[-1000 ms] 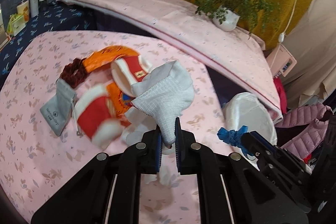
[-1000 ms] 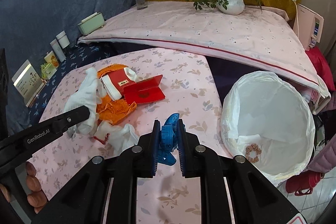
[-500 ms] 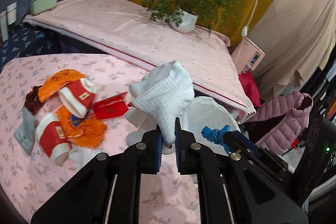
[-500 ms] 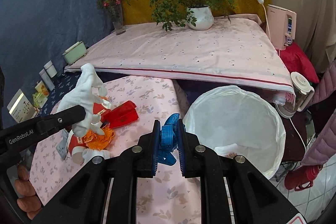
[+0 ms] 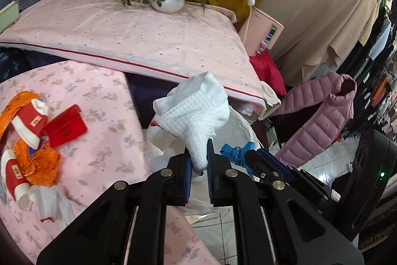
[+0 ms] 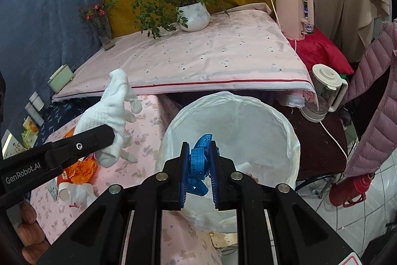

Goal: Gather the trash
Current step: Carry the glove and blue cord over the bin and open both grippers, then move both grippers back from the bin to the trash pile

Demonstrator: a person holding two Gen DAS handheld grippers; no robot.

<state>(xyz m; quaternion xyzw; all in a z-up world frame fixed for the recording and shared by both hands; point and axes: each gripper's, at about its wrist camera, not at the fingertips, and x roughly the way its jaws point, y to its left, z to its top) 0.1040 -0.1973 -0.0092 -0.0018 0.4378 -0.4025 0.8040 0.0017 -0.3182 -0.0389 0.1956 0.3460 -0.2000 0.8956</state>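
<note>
My left gripper [image 5: 198, 163] is shut on a white knitted glove [image 5: 196, 116] and holds it in the air at the table's right edge, beside the bin; the glove also shows in the right wrist view [image 6: 111, 113]. My right gripper [image 6: 199, 158] is shut on a crumpled blue tape measure [image 6: 198, 165] and holds it above the near rim of a bin lined with a white bag [image 6: 260, 121]. The tape measure also shows in the left wrist view [image 5: 235, 153]. Red paper cups [image 5: 29, 121], a red card [image 5: 64, 126] and orange wrappers [image 5: 37, 163] lie on the pink table [image 5: 104, 140].
A higher pink-covered table [image 6: 198, 58] with a potted plant [image 6: 191, 14] and a vase stands behind. A blender jug [image 6: 325, 91], a pink water dispenser [image 6: 295, 14], a pink down jacket [image 5: 320, 121] and a red flask [image 6: 349, 193] crowd the right side.
Both grippers have swung right, away from the trash pile. The right one now holds the tape measure over the bin; the left one with the glove is closer to the bin.
</note>
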